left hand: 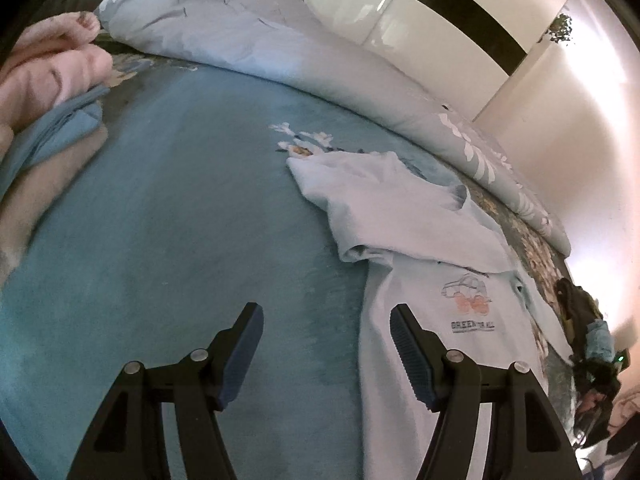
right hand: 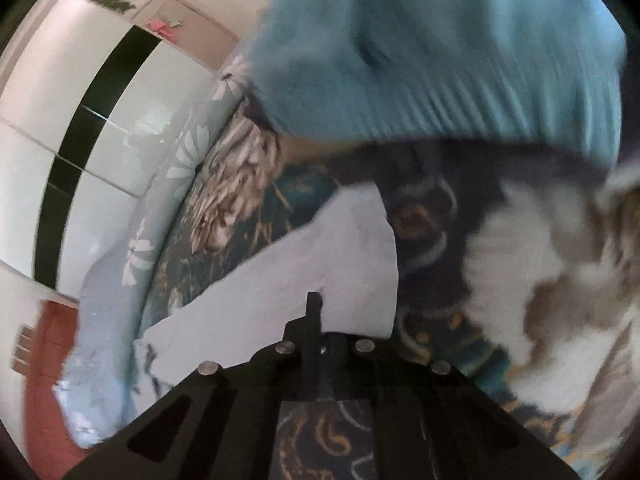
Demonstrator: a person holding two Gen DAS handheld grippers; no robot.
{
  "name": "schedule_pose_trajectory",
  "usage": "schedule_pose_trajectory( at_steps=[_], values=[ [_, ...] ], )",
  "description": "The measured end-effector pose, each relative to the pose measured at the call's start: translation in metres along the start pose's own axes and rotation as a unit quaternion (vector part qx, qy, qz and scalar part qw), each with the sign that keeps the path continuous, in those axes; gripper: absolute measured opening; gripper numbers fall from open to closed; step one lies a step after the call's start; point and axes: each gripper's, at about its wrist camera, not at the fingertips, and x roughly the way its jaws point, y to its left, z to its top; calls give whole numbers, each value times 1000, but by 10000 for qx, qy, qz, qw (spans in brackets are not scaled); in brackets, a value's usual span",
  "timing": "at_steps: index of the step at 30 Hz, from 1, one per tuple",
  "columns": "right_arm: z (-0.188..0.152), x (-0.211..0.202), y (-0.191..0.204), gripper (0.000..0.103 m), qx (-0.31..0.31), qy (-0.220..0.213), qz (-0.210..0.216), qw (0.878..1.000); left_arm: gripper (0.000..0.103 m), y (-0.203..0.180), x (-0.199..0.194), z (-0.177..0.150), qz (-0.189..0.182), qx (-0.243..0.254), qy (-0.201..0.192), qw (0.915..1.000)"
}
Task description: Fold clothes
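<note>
Blue bed (left hand: 180,200): left tool (left hand: 326,344) gapes empty; right tool (right hand: 316,312) closed, seemingly pinching white shirt (right hand: 320,264).

- Warm glare washes the wall (left hand: 592,128) at right; fisheye bends the edges.
- Motion blur smears the blue cloth (right hand: 440,48) in the right wrist view.

— How is the left claw (left hand: 326,344) held?
— It is held low and level, with its two black fingers spread wide apart. The blue ribbed pads (left hand: 412,360) are turned toward each other, and nothing is held between them.

— And the right claw (right hand: 314,304)?
— Its fingers are seen pressed together into one narrow dark tip, with no gap visible. Whether anything is pinched there cannot be told. The view is blurred, and the black body is seen tilted.
</note>
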Motion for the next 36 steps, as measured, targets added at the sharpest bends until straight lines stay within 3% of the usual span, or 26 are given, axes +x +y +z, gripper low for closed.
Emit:
schedule_pose_trajectory(
  at_steps=[5, 8, 11, 15, 19, 23, 27, 31, 36],
  values=[
    [15, -20, 84, 2, -889, -594, 374, 9936, 70, 12, 1, 1, -53, -105, -73, 9999],
    [14, -25, 172, 2, -1683, -794, 846, 9789, 70, 20, 2, 3, -114, -213, -120, 9996],
    [-1, -24, 244, 2, -2190, -697, 1507, 9615, 70, 26, 5, 5, -120, -248, -52, 9996],
    [-46, -9, 340, 2, -2937, -492, 1927, 9350, 70, 35, 2, 8, -53, -285, -70, 9996],
    [-111, 9, 405, 2, -3674, -155, 2215, 9032, 70, 42, -8, 11, -14, -320, -166, 9993],
    [-193, 43, 435, 2, -4391, 509, 2212, 8693, 70, 48, -13, 13, 58, -354, -201, 9992],
    [-273, 91, 429, 2, -4985, 1216, 1859, 8380, 70, 51, -14, 10, 105, -348, -139, 9992],
    [-315, 114, 412, 2, -5334, 1591, 1626, 8147, 70, 53, -14, 6, 203, -288, -90, 9993],
    [-334, 124, 403, 2, -5549, 1913, 1622, 7932, 70, 54, -9, 3, 210, -386, -37, 9990]
  ],
)
